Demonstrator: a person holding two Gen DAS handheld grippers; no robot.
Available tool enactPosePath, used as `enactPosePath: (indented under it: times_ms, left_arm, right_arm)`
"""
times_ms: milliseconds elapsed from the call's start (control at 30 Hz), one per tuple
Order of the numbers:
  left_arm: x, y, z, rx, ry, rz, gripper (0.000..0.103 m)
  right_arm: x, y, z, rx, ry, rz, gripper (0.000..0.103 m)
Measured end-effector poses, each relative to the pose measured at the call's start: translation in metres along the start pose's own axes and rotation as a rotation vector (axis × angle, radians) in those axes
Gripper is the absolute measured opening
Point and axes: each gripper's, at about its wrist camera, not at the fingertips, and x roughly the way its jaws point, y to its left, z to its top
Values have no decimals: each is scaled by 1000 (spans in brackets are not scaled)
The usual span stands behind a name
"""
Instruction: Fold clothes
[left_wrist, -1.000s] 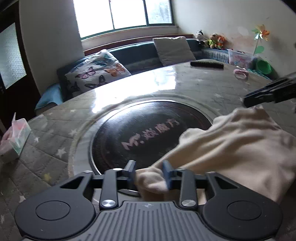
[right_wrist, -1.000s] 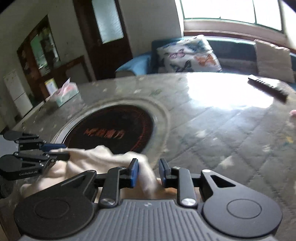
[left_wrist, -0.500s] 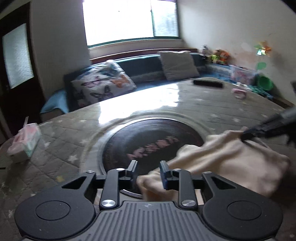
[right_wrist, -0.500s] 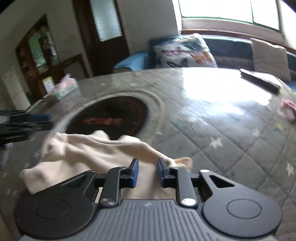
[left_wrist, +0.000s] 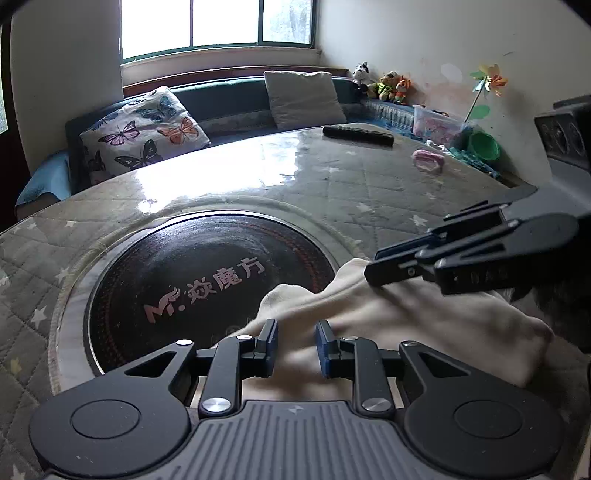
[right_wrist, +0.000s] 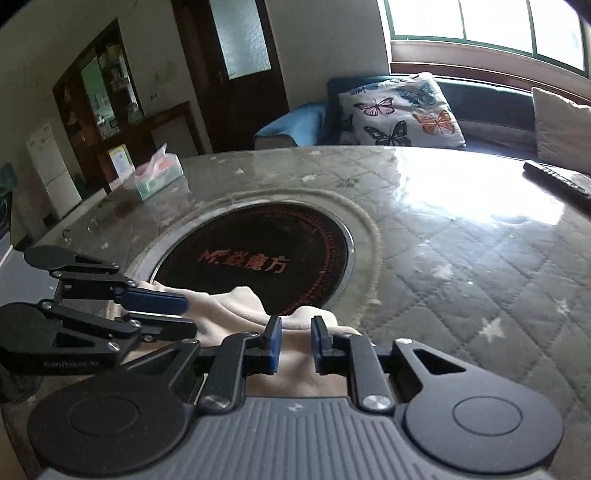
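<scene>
The cream garment (left_wrist: 406, 317) lies bunched at the lower right of the left wrist view, draped from the quilted surface (left_wrist: 369, 192) onto the edge of the dark round cooktop (left_wrist: 207, 280). The left gripper (left_wrist: 296, 343) has its jaws clenched on a fold of cloth near the bottom centre, having closed in within the last second. The right gripper (right_wrist: 295, 341) likewise pinches another fold at the bottom centre of its own view. Folding looks barely begun: no neat crease shows, the cloth is rumpled, and spreading, folding and stacking remain.
</scene>
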Motion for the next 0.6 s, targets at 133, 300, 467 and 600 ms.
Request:
enactPosePath:
  times_ms: [133,300,467,600]
  left_arm:
    - [9,7,2,-50,7,10,25]
    - [10,11,3,-60,6,12,27]
    - [7,15,4,-78,-3,14,27]
    - [-12,24,1,-102,-44,40,34]
  right_arm:
    - [12,0,-2,3,12,-31,16]
    - [5,12,2,-40,-19,-17,17]
    - [23,22,0,-77,30,-15,17]
    - [19,21,3,-50,12,-25,18]
